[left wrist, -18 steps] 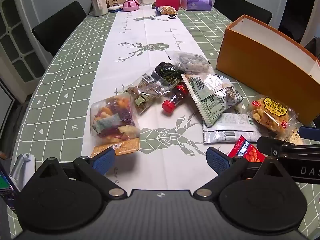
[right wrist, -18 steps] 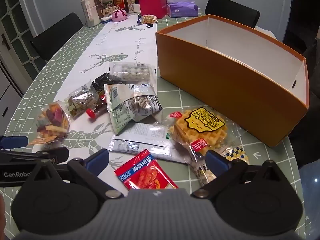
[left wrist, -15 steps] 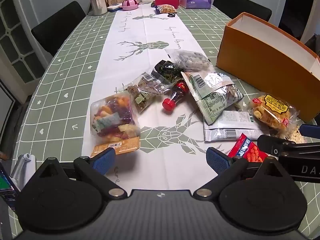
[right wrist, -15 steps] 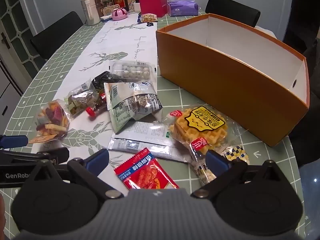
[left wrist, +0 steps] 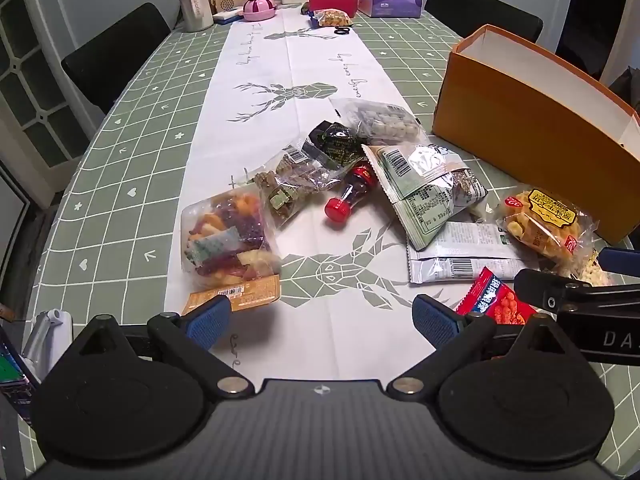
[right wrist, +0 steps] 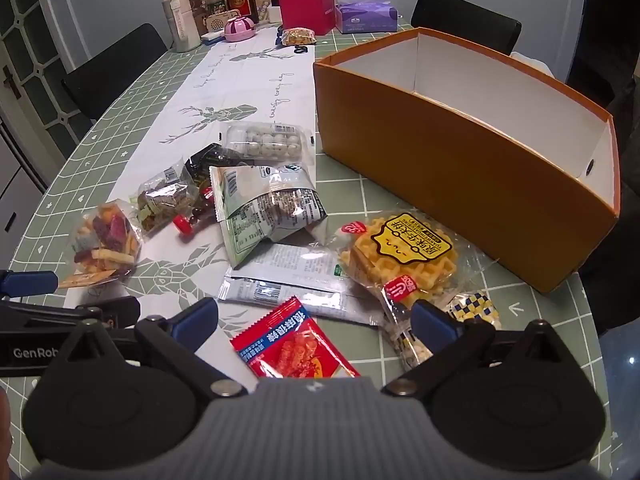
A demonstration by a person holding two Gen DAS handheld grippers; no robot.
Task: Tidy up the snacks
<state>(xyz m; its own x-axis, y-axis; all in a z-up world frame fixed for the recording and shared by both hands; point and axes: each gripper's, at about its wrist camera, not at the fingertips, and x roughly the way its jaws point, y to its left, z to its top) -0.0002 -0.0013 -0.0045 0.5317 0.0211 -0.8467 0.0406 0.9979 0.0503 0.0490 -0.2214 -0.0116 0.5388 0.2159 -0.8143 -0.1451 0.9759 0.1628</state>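
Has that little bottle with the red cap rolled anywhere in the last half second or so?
No. The red-capped bottle lies in the same spot, its cap just above the printed deer head on the white runner, tucked between the same snack bags.

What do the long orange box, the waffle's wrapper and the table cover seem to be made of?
Long orange box: likely cardboard, matte orange outside, white inside; thin straight walls, sharp folded corners and a punched hole in one end. Waffle's wrapper: clear glossy plastic film; it crinkles, glints and shows the waffle through. Green grid-patterned table cover: smooth, faintly sheened, perhaps vinyl or coated cloth; the pictures cannot settle which.
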